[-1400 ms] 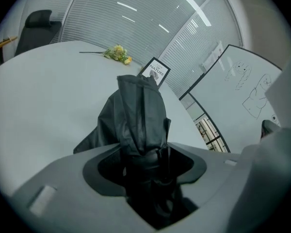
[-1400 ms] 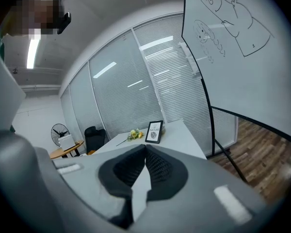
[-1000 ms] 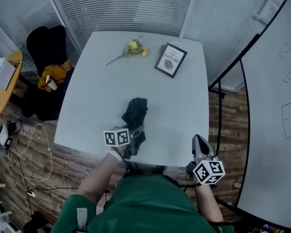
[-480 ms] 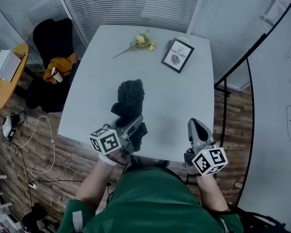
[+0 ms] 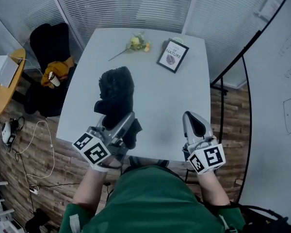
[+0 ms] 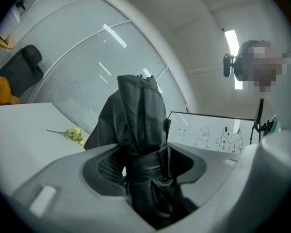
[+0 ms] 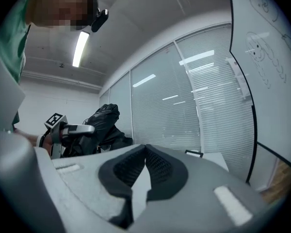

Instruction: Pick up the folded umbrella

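Note:
The folded black umbrella [image 5: 115, 93] hangs in the air above the white table [image 5: 160, 98], clear of its top. My left gripper [image 5: 121, 124] is shut on the umbrella's strapped lower part, with the bundle [image 6: 140, 125] standing up between the pads of the left gripper [image 6: 145, 166]. At the table's near right edge, my right gripper [image 5: 191, 123] is shut with nothing in it. In the right gripper view its own tips [image 7: 144, 152] meet, and the umbrella [image 7: 104, 120] shows off to the left.
A yellow flower [image 5: 136, 43] and a framed picture [image 5: 172, 56] lie at the table's far end. A black chair [image 5: 48, 45] holding an orange bundle stands at the left. A whiteboard [image 5: 281, 81] lines the right side, and blinds run behind the table.
My left gripper has risen with the umbrella, which now hangs above the table instead of resting on it. The right gripper has come up a little beside the table edge.

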